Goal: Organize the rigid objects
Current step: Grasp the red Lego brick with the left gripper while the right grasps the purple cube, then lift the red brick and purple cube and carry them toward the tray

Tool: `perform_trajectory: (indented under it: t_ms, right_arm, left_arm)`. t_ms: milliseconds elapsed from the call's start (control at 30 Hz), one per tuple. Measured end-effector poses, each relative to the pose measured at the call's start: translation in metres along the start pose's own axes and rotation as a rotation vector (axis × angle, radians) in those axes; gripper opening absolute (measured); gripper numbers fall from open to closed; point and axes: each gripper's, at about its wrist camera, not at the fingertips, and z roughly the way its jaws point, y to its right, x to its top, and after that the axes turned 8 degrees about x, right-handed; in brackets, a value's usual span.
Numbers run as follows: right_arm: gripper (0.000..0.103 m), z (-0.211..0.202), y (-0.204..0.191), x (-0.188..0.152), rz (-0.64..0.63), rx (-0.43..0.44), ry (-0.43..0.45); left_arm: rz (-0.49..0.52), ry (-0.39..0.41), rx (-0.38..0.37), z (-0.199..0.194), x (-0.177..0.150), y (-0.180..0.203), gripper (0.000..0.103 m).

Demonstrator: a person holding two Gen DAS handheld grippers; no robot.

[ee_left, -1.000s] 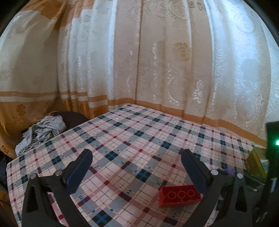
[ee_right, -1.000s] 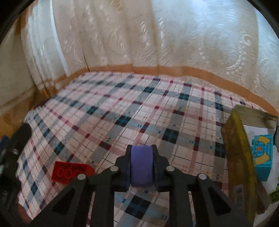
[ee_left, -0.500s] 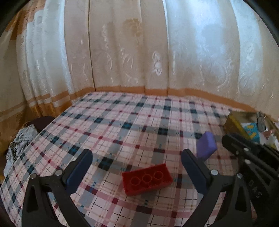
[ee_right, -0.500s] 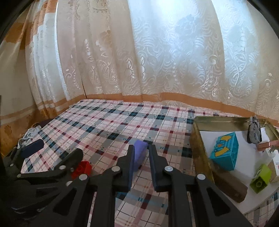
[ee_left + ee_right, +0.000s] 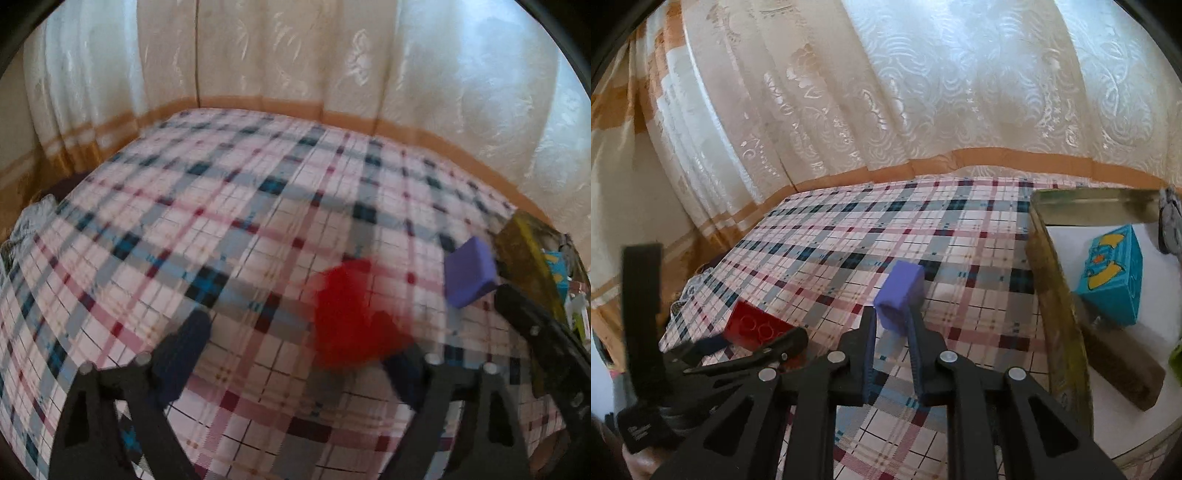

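Observation:
My right gripper (image 5: 892,325) is shut on a purple block (image 5: 900,295) and holds it above the plaid tablecloth (image 5: 886,229), left of the gold tin tray (image 5: 1056,295). The purple block also shows at the right of the left wrist view (image 5: 469,273). A red brick (image 5: 351,314) lies on the cloth, blurred, close to the right finger of my open left gripper (image 5: 295,354). In the right wrist view the red brick (image 5: 753,325) sits at the left gripper's fingertips.
The tray holds a teal box (image 5: 1115,273), a brown block (image 5: 1123,362), a green piece (image 5: 1176,358) and a grey object (image 5: 1171,225). Curtains (image 5: 886,92) hang behind the table. A crumpled cloth (image 5: 26,225) lies beyond the table's left edge.
My left gripper has moved forward to the red brick, which now sits nearer between its fingers. My right gripper has raised the purple block and shifted toward the tray.

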Motion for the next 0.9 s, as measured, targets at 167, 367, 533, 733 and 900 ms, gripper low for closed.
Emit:
perform_trajectory:
  t_ms: [167,367,533,733,900]
  right_arm:
    - [0.019,0.007,0.0,0.003,-0.003,-0.031,-0.025]
    - [0.035,0.023,-0.007,0.013,-0.008,-0.059,-0.05]
    - [0.049,0.043,-0.01,0.014,-0.039,-0.113,-0.099]
    - [0.024,0.05,0.001,0.014,-0.002,-0.124,-0.151]
    - [0.022,0.045,0.005,0.013,0.008,-0.094,-0.14]
  left_arm:
    - [-0.02,0.004,-0.016,0.002,0.0,-0.003,0.082]
    - [-0.047,0.008,-0.041,0.002,0.001,-0.009,0.081]
    - [-0.102,0.021,-0.069,-0.002,0.0,-0.021,0.066]
    - [-0.07,0.022,-0.099,-0.003,0.001,-0.014,0.065]
    - [-0.048,0.018,-0.122,-0.005,-0.002,-0.011,0.066]
